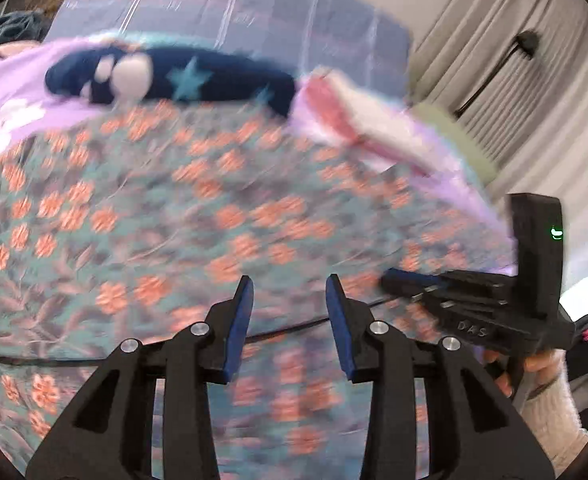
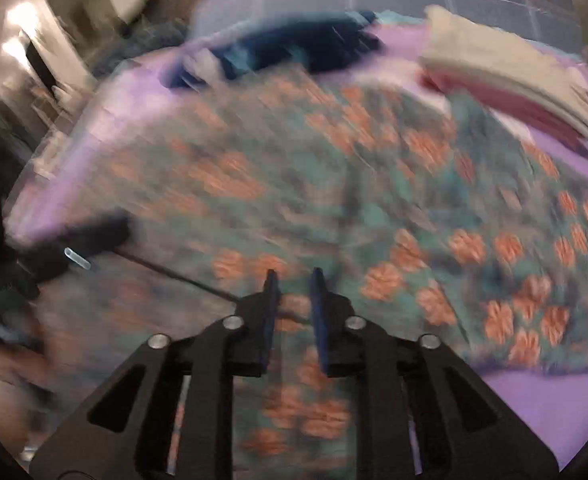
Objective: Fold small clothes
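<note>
A teal garment with orange flowers (image 1: 221,216) lies spread over a lilac sheet (image 2: 554,404) and fills both blurred views. My left gripper (image 1: 289,282) hovers over its near part, jaws apart, nothing between the blue pads. My right gripper (image 2: 294,273) hangs over the same cloth (image 2: 374,184) with a narrow gap between its pads and nothing pinched. From the left wrist view the right gripper (image 1: 408,278) comes in low from the right, a hand in a white knit sleeve (image 1: 550,396) holding it. A dark blur at the left edge of the right wrist view is the left gripper (image 2: 93,236).
A navy garment with teal stars (image 1: 197,80) lies beyond the floral cloth. A folded pink and white stack (image 2: 514,76) sits at the far right. A blue plaid blanket (image 1: 253,4) lies behind, curtains (image 1: 534,60) at the right. A thin black cable (image 1: 294,327) crosses the cloth.
</note>
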A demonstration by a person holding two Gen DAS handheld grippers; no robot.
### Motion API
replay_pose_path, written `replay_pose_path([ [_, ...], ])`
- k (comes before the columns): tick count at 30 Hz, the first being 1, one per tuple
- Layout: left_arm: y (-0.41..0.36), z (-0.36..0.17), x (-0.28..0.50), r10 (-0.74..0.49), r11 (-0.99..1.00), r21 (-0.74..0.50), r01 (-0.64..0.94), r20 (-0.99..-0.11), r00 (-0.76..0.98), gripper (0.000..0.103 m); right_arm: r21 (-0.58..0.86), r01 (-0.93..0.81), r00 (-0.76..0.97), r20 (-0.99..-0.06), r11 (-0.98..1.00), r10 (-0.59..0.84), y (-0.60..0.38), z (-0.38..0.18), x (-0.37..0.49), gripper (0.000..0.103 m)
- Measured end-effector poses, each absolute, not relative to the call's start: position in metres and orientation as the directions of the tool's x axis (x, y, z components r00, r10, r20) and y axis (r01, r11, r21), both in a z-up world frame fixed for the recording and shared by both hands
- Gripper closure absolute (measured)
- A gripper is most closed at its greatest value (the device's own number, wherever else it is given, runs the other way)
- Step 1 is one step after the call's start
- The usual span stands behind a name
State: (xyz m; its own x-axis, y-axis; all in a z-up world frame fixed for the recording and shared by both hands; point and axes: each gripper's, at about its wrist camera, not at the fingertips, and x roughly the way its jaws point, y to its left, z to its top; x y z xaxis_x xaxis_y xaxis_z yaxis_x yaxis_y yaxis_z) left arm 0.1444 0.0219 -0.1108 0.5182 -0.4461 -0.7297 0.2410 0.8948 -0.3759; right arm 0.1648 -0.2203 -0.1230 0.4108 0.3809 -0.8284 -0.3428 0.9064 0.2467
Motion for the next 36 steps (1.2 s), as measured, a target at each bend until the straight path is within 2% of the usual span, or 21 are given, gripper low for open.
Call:
replay_pose_path([
  [1, 0.022, -0.121, 0.147, -0.419, 0.908, -0.353, 0.225, -0.757, 0.501, 0.066, 0.262, -0.326, 0.423, -0.818, 0.908, 0.388, -0.223, -0.122, 0.162, 0.088],
  [3, 0.02, -0.123, 0.142, -0.405, 0.914, -0.326, 0.24, -0.746, 0.529, 0.065, 0.307, -0.274, 0.437, -0.805, 0.912, 0.402, -0.232, -0.11, 0.155, 0.08],
  [4, 0.016, -0.12, 0.14, -0.394, 0.919, -0.311, 0.241, -0.751, 0.53, 0.061, 0.338, -0.254, 0.474, -0.773, 0.906, 0.421, -0.242, -0.1, 0.148, 0.079],
  [6, 0.011, -0.114, 0.137, -0.413, 0.911, -0.329, 0.25, -0.742, 0.528, 0.057, 0.37, -0.216, 0.547, -0.721, 0.903, 0.426, -0.27, -0.085, 0.135, 0.062],
  [7, 0.004, -0.111, 0.137, -0.43, 0.902, -0.338, 0.267, -0.737, 0.522, 0.057, 0.377, -0.172, 0.582, -0.706, 0.91, 0.403, -0.287, -0.081, 0.133, 0.057],
  [9, -0.011, -0.105, 0.138, -0.439, 0.896, -0.316, 0.311, -0.731, 0.523, 0.056, 0.42, -0.04, 0.664, -0.667, 0.907, 0.339, -0.343, -0.071, 0.119, 0.054],
  [10, -0.017, -0.102, 0.134, -0.438, 0.895, -0.299, 0.332, -0.729, 0.525, 0.055, 0.441, 0.022, 0.69, -0.656, 0.897, 0.306, -0.37, -0.07, 0.114, 0.046],
  [13, -0.038, -0.109, 0.138, -0.418, 0.898, -0.255, 0.357, -0.748, 0.516, 0.055, 0.518, 0.251, 0.758, -0.631, 0.818, 0.167, -0.457, -0.076, 0.086, 0.038],
  [17, -0.05, -0.126, 0.14, -0.379, 0.914, -0.213, 0.346, -0.756, 0.534, 0.055, 0.594, 0.412, 0.784, -0.617, 0.691, 0.063, -0.538, -0.087, 0.046, 0.038],
  [18, -0.053, -0.127, 0.139, -0.363, 0.917, -0.19, 0.35, -0.759, 0.54, 0.054, 0.581, 0.457, 0.775, -0.632, 0.674, 0.02, -0.552, -0.088, 0.04, 0.039],
  [20, -0.058, -0.126, 0.138, -0.347, 0.919, -0.162, 0.359, -0.765, 0.542, 0.052, 0.581, 0.528, 0.748, -0.663, 0.62, -0.017, -0.576, -0.098, 0.035, 0.053],
  [21, -0.06, -0.126, 0.137, -0.342, 0.918, -0.151, 0.365, -0.767, 0.543, 0.049, 0.631, 0.539, 0.757, -0.653, 0.559, 0.007, -0.588, -0.107, 0.034, 0.061],
  [23, -0.062, -0.127, 0.137, -0.35, 0.912, -0.147, 0.382, -0.765, 0.54, 0.044, 0.721, 0.516, 0.801, -0.598, 0.462, 0.038, -0.601, -0.119, 0.036, 0.063],
  [25, -0.064, -0.128, 0.138, -0.355, 0.909, -0.147, 0.39, -0.765, 0.538, 0.041, 0.732, 0.512, 0.807, -0.589, 0.45, 0.04, -0.607, -0.122, 0.044, 0.069],
  [28, -0.063, -0.127, 0.137, -0.357, 0.908, -0.15, 0.391, -0.763, 0.538, 0.04, 0.732, 0.509, 0.808, -0.587, 0.452, 0.04, -0.614, -0.121, 0.057, 0.071],
  [32, -0.061, -0.128, 0.136, -0.369, 0.906, -0.164, 0.391, -0.759, 0.537, 0.04, 0.763, 0.511, 0.813, -0.578, 0.397, 0.065, -0.622, -0.124, 0.076, 0.097],
  [34, -0.06, -0.128, 0.137, -0.381, 0.903, -0.18, 0.39, -0.754, 0.534, 0.04, 0.827, 0.443, 0.857, -0.504, 0.345, 0.105, -0.616, -0.121, 0.08, 0.098],
  [36, -0.057, -0.128, 0.137, -0.393, 0.9, -0.195, 0.389, -0.75, 0.533, 0.04, 0.838, 0.346, 0.883, -0.443, 0.422, 0.157, -0.586, -0.1, 0.093, 0.098],
])
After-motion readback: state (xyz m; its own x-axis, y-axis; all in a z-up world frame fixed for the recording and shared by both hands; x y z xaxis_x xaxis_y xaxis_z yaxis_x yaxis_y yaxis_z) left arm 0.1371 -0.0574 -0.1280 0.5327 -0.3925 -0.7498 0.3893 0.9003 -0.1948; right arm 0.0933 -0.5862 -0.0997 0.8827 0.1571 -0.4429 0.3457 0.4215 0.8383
